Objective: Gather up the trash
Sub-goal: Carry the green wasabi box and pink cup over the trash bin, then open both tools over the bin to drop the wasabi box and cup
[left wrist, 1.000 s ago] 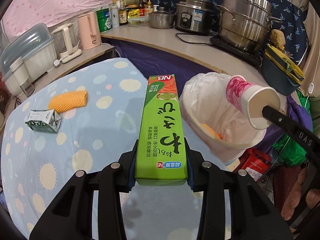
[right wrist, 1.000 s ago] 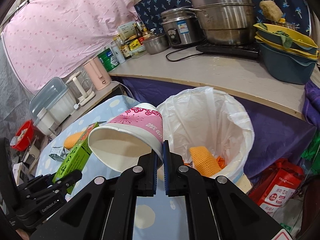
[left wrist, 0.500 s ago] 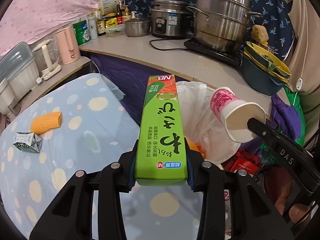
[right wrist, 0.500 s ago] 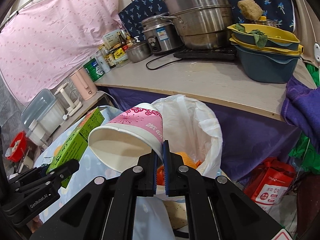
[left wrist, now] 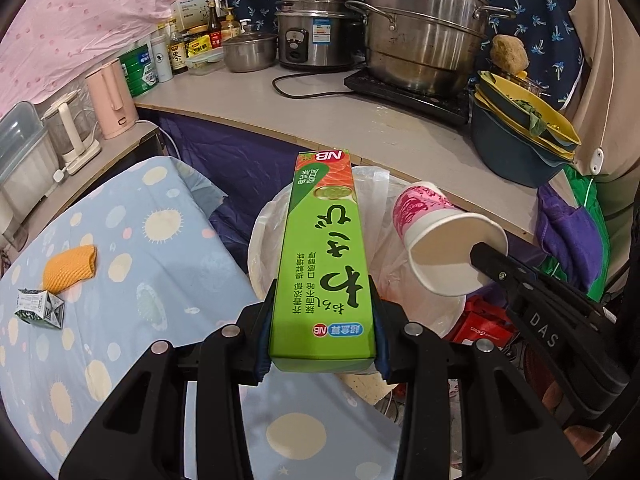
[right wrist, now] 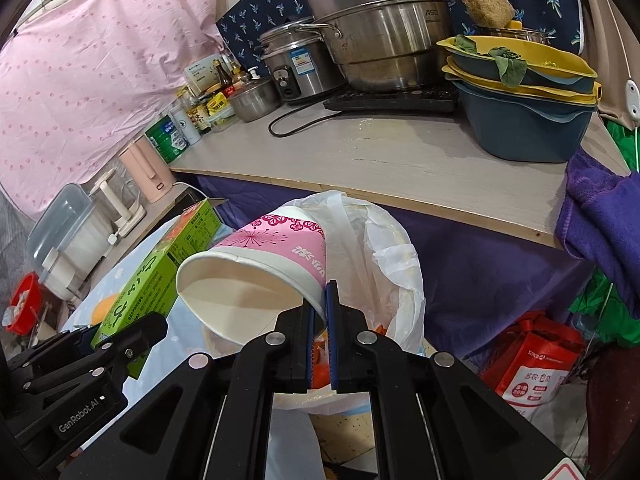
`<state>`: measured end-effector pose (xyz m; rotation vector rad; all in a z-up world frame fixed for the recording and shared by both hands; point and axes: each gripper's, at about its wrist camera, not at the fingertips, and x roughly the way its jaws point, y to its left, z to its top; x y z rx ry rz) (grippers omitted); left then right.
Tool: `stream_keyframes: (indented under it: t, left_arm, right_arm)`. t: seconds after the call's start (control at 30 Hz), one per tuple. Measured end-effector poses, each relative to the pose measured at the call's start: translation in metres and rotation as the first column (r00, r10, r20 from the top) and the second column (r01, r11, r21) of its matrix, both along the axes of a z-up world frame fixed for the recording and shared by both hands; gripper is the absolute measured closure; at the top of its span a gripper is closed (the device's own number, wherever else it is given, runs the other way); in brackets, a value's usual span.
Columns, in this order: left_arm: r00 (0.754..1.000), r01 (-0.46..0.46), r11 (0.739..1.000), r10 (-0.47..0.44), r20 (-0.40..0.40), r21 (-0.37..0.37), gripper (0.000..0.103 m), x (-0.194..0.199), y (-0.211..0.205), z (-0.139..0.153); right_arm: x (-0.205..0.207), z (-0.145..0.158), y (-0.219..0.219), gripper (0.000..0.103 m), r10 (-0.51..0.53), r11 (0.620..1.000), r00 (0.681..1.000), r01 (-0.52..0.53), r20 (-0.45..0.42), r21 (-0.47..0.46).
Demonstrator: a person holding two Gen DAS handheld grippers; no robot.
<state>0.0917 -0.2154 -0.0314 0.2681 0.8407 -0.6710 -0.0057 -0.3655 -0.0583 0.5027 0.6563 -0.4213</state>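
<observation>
Left wrist view: my left gripper (left wrist: pixel 323 328) is clamped on the near end of a long green carton (left wrist: pixel 326 256), pads pressed to its two long sides. The carton juts forward, its far end over the white-lined trash bin (left wrist: pixel 264 224) beyond the table edge. To its right, my right gripper (left wrist: pixel 478 250) pinches the rim of a pink paper cup (left wrist: pixel 436 236), mouth tipped toward me, also above the bin liner.

Right wrist view: I see the right gripper's blue pads (right wrist: pixel 331 312) nearly together with only the cup wall between them; the cup (right wrist: pixel 264 256) lies tilted, base pointing away toward the bin bag (right wrist: pixel 384 256). Something orange shows inside the bag, just right of the pads. The green carton sits at left, just beside the cup.

Back on the blue spotted tablecloth (left wrist: pixel 160 264): an orange foam sleeve (left wrist: pixel 70 266) and a crushed small carton (left wrist: pixel 40 307), touching each other, well apart from the bin.
</observation>
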Motion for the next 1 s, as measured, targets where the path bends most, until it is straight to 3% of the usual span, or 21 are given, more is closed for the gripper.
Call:
stream_keyframes:
  t: [0.17, 0.43, 0.5, 0.6, 0.73, 1.0]
  left_arm:
    - [1.0, -0.001, 1.0, 0.002, -0.02, 0.011, 0.066, 0.009, -0.011, -0.002]
    - [1.0, 0.011, 0.999, -0.011, -0.012, 0.033, 0.065, 0.015, -0.028, -0.005]
    - [1.0, 0.005, 0.999, -0.005, -0.002, 0.036, 0.064, 0.015, -0.031, -0.005]
    - [1.0, 0.0, 0.999, 0.0, 0.01, 0.036, 0.055, 0.015, -0.033, -0.004]
    - [0.999, -0.012, 0.999, 0.011, 0.039, 0.031, 0.043, 0.013, -0.035, 0.001]
    - [0.999, -0.031, 0.999, 0.03, 0.041, 0.028, 0.035, 0.013, -0.036, 0.004]
  right_arm:
    - [0.01, 0.001, -0.008, 0.091, -0.011, 1.0, 1.0, 0.011, -0.008, -0.006]
    - [0.023, 0.004, -0.018, 0.09, -0.026, 0.999, 1.0, 0.026, 0.005, -0.023]
    - [0.025, 0.006, -0.02, 0.08, -0.033, 0.999, 0.999, 0.034, 0.015, -0.026]
    - [0.026, 0.009, -0.023, 0.065, -0.048, 0.998, 0.998, 0.049, 0.028, -0.032]
    - [0.026, 0.015, -0.025, 0.065, -0.047, 0.998, 0.998, 0.049, 0.036, -0.041]
    - [0.02, 0.021, -0.024, 0.06, -0.05, 0.998, 0.997, 0.053, 0.053, -0.046]
